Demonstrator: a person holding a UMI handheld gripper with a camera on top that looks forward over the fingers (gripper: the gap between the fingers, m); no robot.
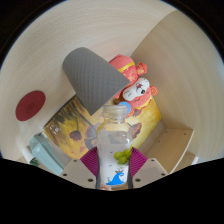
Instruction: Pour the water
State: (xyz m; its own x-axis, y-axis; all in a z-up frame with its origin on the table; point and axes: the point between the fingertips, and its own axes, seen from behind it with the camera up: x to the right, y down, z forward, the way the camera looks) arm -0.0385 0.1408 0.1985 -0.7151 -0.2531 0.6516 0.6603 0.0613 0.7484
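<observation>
The gripper (116,163) has its jaws closed on a clear water bottle (117,150), which stands upright between the pink pads (92,160) and looks firmly held. Just beyond the bottle's neck sits a grey cup (93,78), its mouth facing the jaws. To pour well, the neck should be tipped slowly over the cup's rim. A pale round table (45,60) carries a red disc (30,104), a cartoon toy (137,88) and a picture book (68,128).

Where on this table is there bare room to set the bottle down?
The gripper is shut on the clear bottle. Bare table lies between the red disc and grey cup. Ahead it is crowded: cup, pink toy, picture book.
</observation>
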